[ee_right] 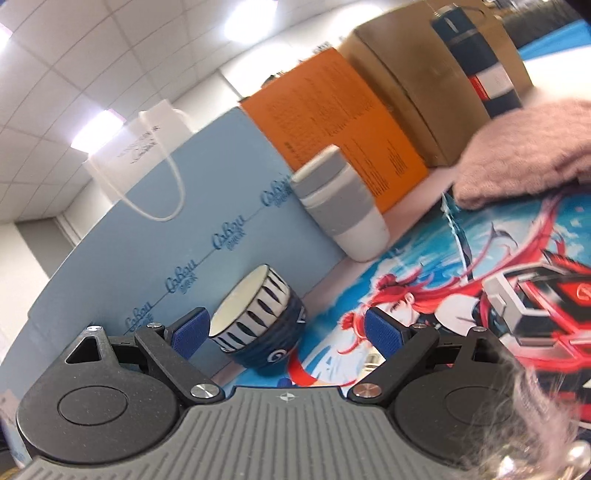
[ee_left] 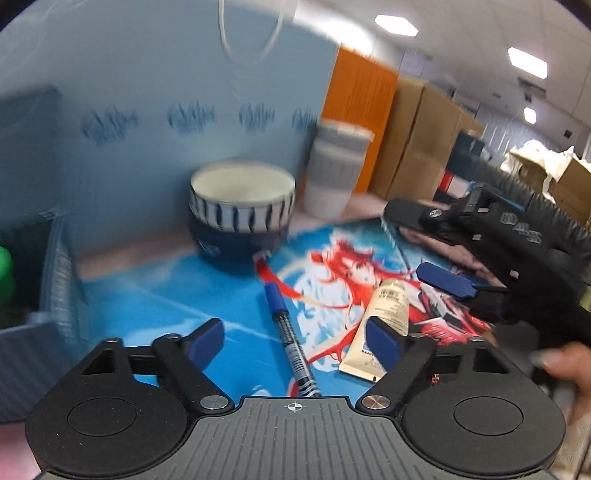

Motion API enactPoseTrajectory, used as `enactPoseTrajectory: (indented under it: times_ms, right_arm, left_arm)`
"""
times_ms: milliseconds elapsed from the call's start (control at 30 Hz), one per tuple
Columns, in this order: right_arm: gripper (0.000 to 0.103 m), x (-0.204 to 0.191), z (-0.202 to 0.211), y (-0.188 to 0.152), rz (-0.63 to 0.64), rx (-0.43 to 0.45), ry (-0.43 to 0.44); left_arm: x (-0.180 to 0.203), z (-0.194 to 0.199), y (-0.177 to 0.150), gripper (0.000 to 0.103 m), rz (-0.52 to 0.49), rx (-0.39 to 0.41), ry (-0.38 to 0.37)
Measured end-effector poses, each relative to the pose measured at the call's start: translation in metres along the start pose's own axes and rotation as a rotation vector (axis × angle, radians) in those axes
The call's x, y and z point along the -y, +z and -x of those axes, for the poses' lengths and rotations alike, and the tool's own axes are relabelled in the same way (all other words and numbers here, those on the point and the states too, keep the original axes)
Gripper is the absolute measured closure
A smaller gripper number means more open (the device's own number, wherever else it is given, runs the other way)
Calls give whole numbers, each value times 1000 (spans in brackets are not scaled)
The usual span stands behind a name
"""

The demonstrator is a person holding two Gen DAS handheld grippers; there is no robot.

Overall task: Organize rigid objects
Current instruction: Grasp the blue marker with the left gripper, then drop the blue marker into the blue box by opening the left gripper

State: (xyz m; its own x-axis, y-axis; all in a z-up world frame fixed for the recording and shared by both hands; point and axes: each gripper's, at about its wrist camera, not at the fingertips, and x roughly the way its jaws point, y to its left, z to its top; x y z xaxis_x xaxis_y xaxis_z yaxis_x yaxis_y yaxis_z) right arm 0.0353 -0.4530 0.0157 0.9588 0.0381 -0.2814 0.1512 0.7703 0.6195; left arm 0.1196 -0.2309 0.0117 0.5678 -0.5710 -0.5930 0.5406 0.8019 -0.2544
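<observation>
Both wrist views look low and close across the printed mat [ee_left: 184,295] – sharing the stacked bowls [ee_left: 242,218] and grey-banded cup [ee_right: 341,210].

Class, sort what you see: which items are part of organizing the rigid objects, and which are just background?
Job items: pen, cream tube, stacked bowls, grey-banded cup, blue bin.
Background: orange box, cardboard boxes, white paper bag, printed mat.

**Lighting and picture quality**

Illumination is bright and even, supplied by ceiling panels [ee_left: 396,25] that burn out to pure white. Shadows are soft and short. Both views show strong fisheye curvature, with dark vignetting at the corners. Motion blur smears the blue board [ee_left: 166,122] and its printed lettering in the left view; the stacked bowls [ee_left: 242,218] look soft. The right view is sharper, and tilted.
</observation>
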Motion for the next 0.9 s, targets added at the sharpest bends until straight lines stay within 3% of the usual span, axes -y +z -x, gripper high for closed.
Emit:
enactPoseTrajectory:
  times_ms: [67,133,167,300,400,467,533,567,700,900]
  right_arm:
    - [12,4,-5,-1,-24,-30,-3]
    - [12,6,-9,-1,-40,-52,-4]
    - [12,7,-9,-1,-44,-56,-6]
    - [12,8,-11,-1,-57,-61,1]
    - [12,9,-14,-2,-70,-71,3]
    - [12,8,-15,-4,-73,-74,6]
    - [12,6,-14,-4,-63,-71,12]
    - [12,6,-15,-5,-58,-73,15]
    - [12,4,-17,-6,-50,-83,32]
    - [12,4,-24,-10,-58,-104,55]
  left_arm:
    - [-3,-21,8,25,41,-35,9]
    - [-5,-38,16,40,72,-70,40]
    - [-6,-44,19,42,76,-80,61]
    - [-3,-69,29,55,42,-134,123]
    - [4,-84,32,56,-15,-177,131]
    - [7,-88,34,66,-44,-174,158]
    - [8,-90,35,85,-54,-174,146]
    - [9,-90,35,88,-61,-171,144]
    - [5,-84,31,90,-66,-144,135]
    - [-12,-40,31,90,-3,-20,72]
